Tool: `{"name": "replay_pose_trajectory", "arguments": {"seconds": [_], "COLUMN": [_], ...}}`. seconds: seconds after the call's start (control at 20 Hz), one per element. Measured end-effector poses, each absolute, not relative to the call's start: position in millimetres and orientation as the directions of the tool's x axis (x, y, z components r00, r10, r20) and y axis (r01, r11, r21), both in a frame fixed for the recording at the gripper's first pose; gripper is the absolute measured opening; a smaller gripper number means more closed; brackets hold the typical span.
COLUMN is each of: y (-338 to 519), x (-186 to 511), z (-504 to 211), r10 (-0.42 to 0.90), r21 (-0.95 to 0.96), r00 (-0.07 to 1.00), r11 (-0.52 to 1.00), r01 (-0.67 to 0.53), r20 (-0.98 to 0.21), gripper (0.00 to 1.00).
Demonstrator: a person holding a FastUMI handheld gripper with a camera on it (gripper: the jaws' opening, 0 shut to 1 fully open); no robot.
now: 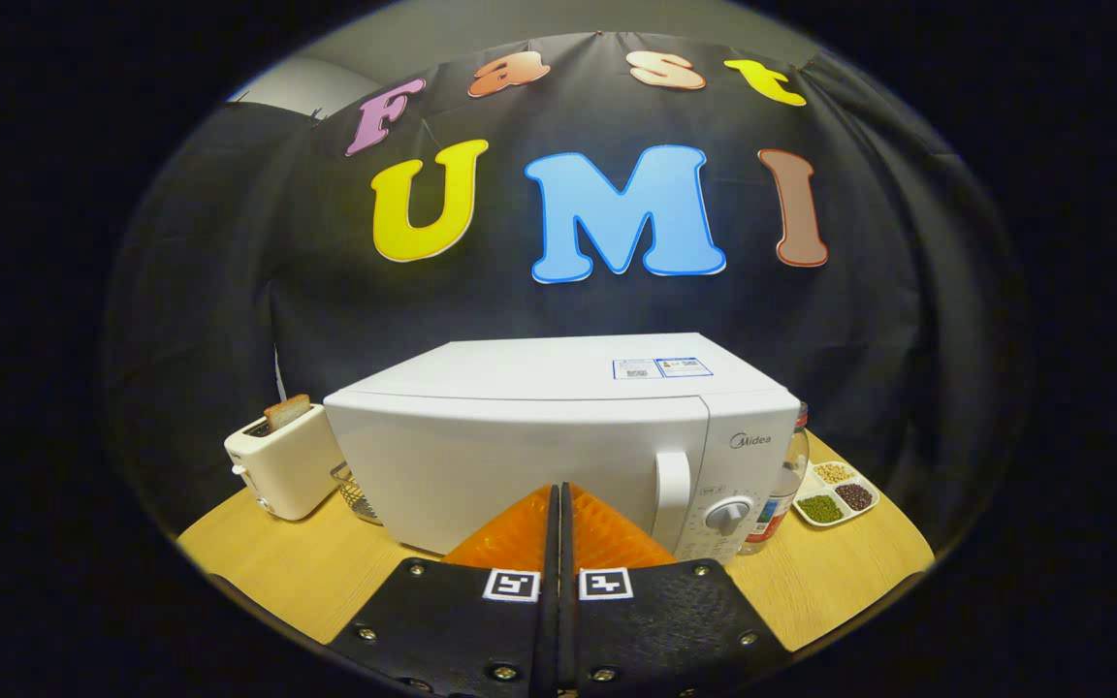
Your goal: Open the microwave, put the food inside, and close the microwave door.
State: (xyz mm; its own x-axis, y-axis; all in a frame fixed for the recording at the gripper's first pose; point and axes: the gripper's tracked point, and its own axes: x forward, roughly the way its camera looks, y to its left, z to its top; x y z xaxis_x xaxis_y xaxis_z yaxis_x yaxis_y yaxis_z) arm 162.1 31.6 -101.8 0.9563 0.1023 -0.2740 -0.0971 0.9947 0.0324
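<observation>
Closed, empty gripper [559, 504] just before white microwave [520, 456], door shut, "Midea" [750, 441] above its dial [730, 515].

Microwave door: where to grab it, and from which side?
Grip the vertical white handle on the microwave door's right edge, beside the dial. Come from the front, fingers either side. The gripper is shut, so open it first. The hinge is probably on the left.

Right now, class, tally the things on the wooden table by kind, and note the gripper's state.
Microwave: 1, door closed
Toaster: 1, holding a bread slice
Wire basket: 1
Bottle: 1
Divided dish: 1, beans in its compartments
Total: 5
Gripper: fingers shut on nothing, just before the microwave door.
</observation>
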Motion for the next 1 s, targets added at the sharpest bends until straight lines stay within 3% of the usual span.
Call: {"name": "replay_pose_trajectory", "arguments": {"seconds": [0.65, 0.75, 0.95, 1.0], "y": [32.2, 37.5, 38.8, 39.7], "x": [35.8, 20.7, 3.2, -0.6], "z": [-48.7, -42.1, -25.2, -24.3], "r10": [0.101, 0.122, 0.122, 0.126], "r21": [0.014, 0.018, 0.026, 0.024], "r00": [0.981, 0.982, 0.989, 0.988], "r11": [0.995, 0.992, 0.992, 0.992], "r01": [-0.1, -0.121, -0.12, -0.124], "r20": [-0.164, -0.144, -0.085, -0.085], "gripper": [0.01, 0.05, 0.98, 0.98]}}
